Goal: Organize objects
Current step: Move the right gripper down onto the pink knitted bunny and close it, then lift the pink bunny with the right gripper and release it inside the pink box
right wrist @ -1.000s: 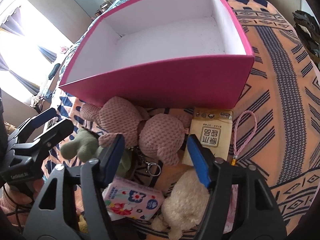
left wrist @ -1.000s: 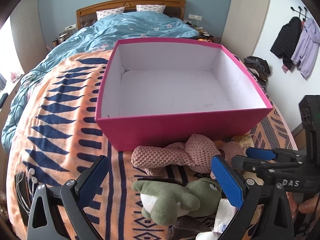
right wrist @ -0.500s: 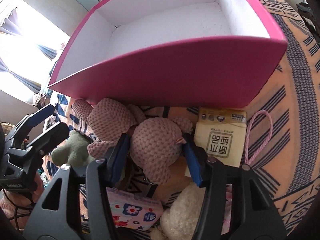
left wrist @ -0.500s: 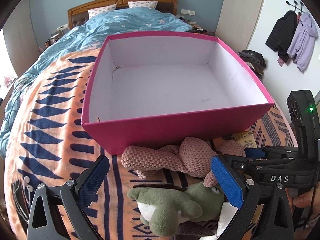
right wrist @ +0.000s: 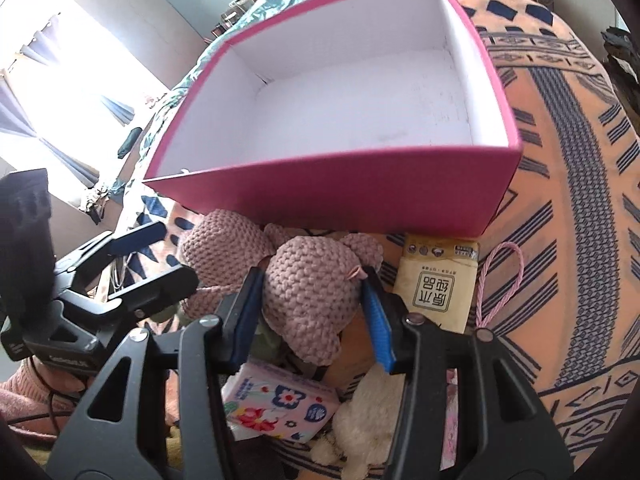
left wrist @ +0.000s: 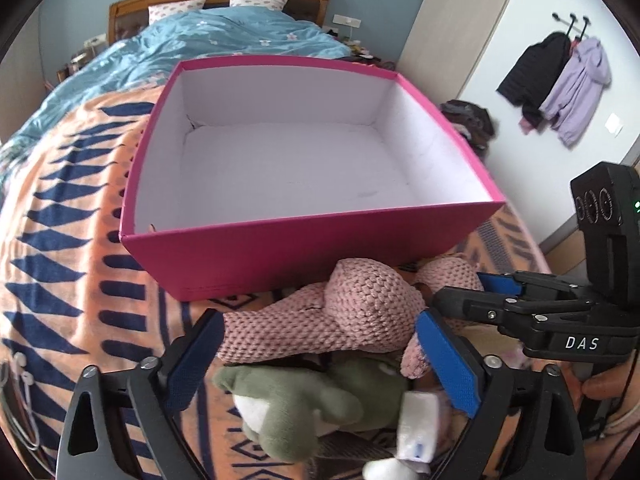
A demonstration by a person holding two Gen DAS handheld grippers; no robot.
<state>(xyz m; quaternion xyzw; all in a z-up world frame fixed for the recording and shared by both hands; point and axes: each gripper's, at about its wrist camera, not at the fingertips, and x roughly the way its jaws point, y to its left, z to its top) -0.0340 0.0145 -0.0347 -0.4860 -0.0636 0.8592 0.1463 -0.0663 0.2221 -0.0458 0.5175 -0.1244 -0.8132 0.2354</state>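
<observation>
An open pink box (left wrist: 320,256) (right wrist: 360,196) with a bare white inside stands on the patterned bedspread. In front of it lies a pink knitted plush (left wrist: 360,312). My right gripper (right wrist: 314,300) is shut on the plush's head (right wrist: 312,296), seen from the side in the left wrist view (left wrist: 464,298). My left gripper (left wrist: 320,360) is open and empty above a green plush (left wrist: 304,404), also seen in the right wrist view (right wrist: 156,256). A flowered tissue pack (right wrist: 276,408), a cream plush (right wrist: 360,424), a yellow packet (right wrist: 438,284) and a pink cord loop (right wrist: 504,280) lie nearby.
The orange and navy bedspread (left wrist: 60,240) covers the bed, with a blue duvet (left wrist: 224,40) and headboard beyond the box. Jackets (left wrist: 560,76) hang on the right wall. A white cable (left wrist: 20,380) lies at the left. A bright window (right wrist: 60,80) is at the left.
My right gripper has closed on the pink plush's head and lifted it a little. My left gripper has moved slightly forward, staying open.
</observation>
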